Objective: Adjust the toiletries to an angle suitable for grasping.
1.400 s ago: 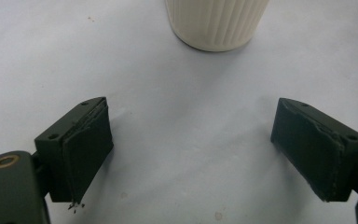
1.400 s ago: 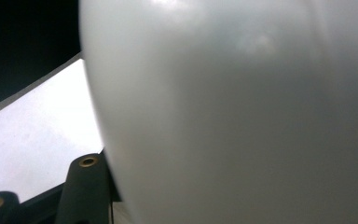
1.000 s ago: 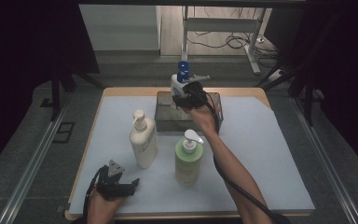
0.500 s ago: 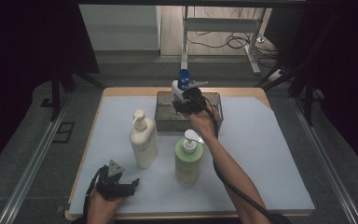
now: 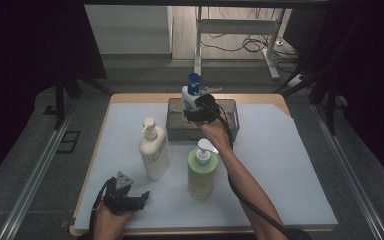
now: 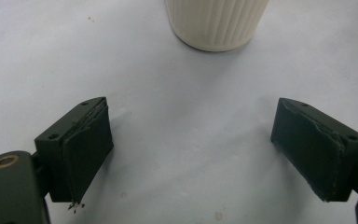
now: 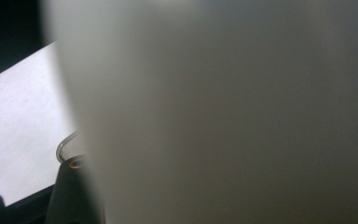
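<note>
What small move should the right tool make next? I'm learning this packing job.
Probably open wider and back away. The right tool sits against the white bottle with the blue pump top, which stands upright in the clear plastic bin; its jaws have just been opening, so the placing looks finished.

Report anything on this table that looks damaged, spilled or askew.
One thing: on the left tool, the pads are frayed at their edges, with black crumbs on the table beneath. The cream bottle and green bottle stand upright; nothing is spilled.
</note>
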